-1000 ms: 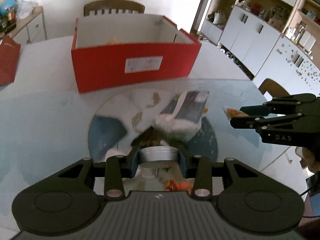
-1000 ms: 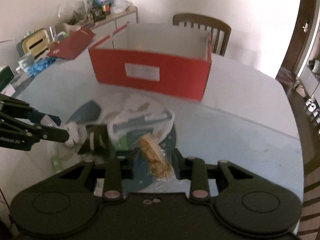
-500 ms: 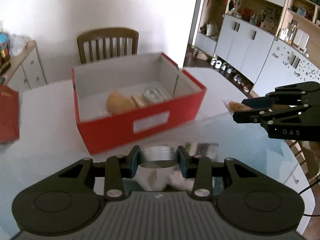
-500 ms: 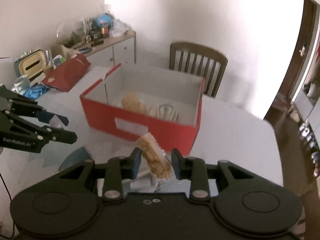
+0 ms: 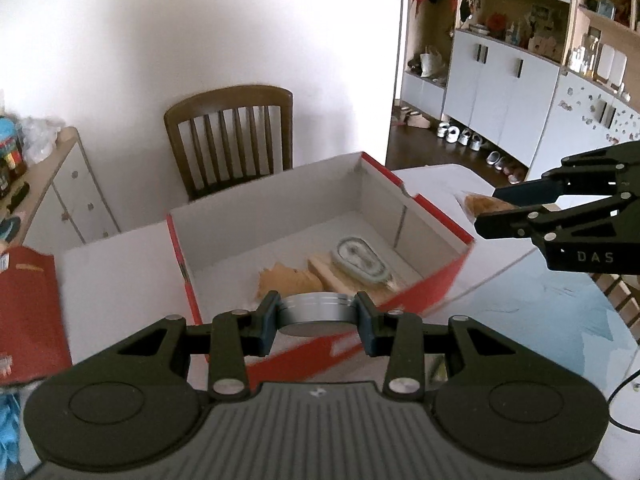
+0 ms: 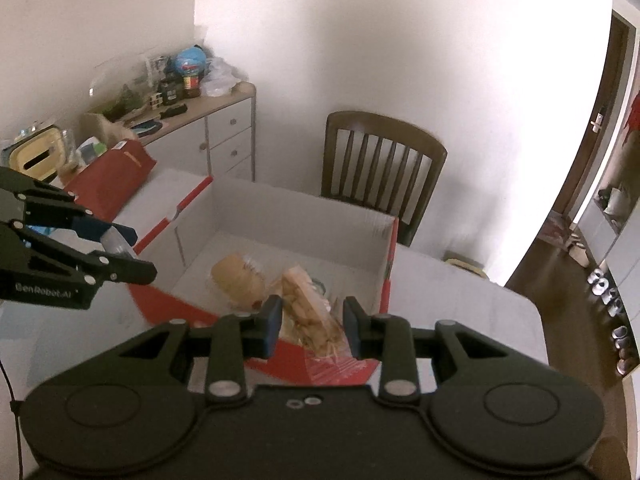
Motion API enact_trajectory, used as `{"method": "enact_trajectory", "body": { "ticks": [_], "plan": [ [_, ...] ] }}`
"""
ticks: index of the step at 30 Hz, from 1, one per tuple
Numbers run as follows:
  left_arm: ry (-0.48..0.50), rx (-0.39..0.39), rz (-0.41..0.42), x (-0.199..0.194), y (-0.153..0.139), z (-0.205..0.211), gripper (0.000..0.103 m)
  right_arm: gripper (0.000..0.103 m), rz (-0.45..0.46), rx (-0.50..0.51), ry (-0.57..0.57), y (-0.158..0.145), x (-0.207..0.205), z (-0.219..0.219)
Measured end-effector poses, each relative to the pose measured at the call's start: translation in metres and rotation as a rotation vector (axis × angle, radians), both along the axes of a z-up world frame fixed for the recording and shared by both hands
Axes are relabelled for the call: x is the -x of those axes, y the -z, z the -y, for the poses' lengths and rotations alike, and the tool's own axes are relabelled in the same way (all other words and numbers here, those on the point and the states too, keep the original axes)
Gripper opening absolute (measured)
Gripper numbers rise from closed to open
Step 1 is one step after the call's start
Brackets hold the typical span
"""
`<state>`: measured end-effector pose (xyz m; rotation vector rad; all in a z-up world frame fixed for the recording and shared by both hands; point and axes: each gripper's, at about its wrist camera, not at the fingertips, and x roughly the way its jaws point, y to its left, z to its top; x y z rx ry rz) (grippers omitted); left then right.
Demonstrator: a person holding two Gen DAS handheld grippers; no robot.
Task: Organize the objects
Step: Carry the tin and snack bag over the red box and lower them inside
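Observation:
An open red box (image 5: 436, 220) with a white inside stands on the table; it also shows in the right wrist view (image 6: 384, 256). Inside lie a bun (image 6: 236, 280), wrapped snacks and a grey oval pack (image 5: 358, 260). My left gripper (image 5: 318, 316) is shut on a round silver tin (image 5: 316, 308) above the box's near wall. My right gripper (image 6: 312, 320) is shut on a clear packet of biscuits (image 6: 306, 312), held over the box's near wall. Each gripper shows in the other's view, the right gripper (image 5: 486, 210) and the left gripper (image 6: 136, 254).
A wooden chair (image 5: 232, 136) stands behind the box. A red lid (image 5: 28, 312) lies left of it. A sideboard (image 6: 200, 120) with clutter is at the left, white cabinets (image 5: 516, 92) at the right. The glass table top (image 5: 540, 312) extends right.
Both grippers have risen and moved forward from the plate with their loads, and now hang over the box's near edge. The box inside has come into view.

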<state>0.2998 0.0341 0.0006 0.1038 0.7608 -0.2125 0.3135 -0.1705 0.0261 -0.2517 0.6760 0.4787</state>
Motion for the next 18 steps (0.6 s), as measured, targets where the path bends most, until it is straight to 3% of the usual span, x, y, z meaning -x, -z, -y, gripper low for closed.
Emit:
{"method": "enact_trajectory", "body": {
  "ticks": [9, 18],
  "plan": [
    [0.022, -0.102, 0.025, -0.056, 0.004, 0.005, 0.039, 0.032, -0.031, 0.015, 0.029, 0.016, -0.048, -0.023],
    [0.006, -0.119, -0.017, -0.109, 0.029, -0.004, 0.039, 0.032, -0.106, 0.029, 0.059, 0.048, -0.077, -0.041]
  ]
}}
